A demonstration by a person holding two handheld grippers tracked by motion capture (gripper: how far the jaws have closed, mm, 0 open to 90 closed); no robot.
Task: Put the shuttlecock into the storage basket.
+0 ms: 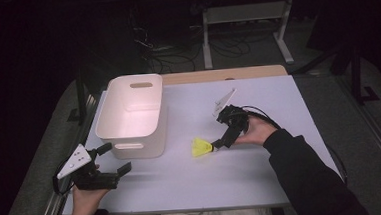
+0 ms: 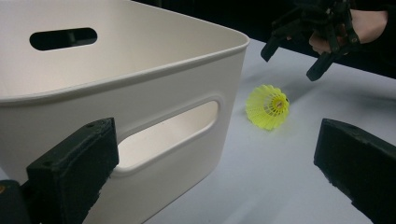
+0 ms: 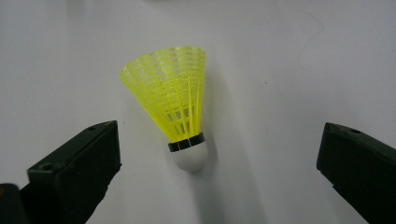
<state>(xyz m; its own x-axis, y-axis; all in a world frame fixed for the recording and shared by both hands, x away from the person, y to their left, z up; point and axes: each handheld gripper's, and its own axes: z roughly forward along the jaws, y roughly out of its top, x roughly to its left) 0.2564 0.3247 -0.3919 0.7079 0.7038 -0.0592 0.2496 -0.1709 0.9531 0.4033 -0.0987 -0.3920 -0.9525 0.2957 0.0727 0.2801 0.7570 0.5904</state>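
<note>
A yellow shuttlecock (image 1: 201,147) with a white cork tip lies on its side on the white table (image 1: 262,173), right of a white plastic bin (image 1: 131,115). My right gripper (image 1: 219,143) is open and hovers just right of the shuttlecock, pointing down at it. In the right gripper view the shuttlecock (image 3: 175,109) lies between and just beyond the wide-apart jaws, cork toward me. My left gripper (image 1: 115,158) is open near the table's front left corner, close to the bin's near wall. In the left gripper view the bin (image 2: 154,93), the shuttlecock (image 2: 267,107) and the right gripper (image 2: 299,58) are ahead.
The bin has handle slots (image 1: 128,146) in its short walls, and its inside looks empty from above. A wooden strip (image 1: 226,74) runs along the table's far edge. Beyond it are a dark floor, cables and a white frame (image 1: 243,14).
</note>
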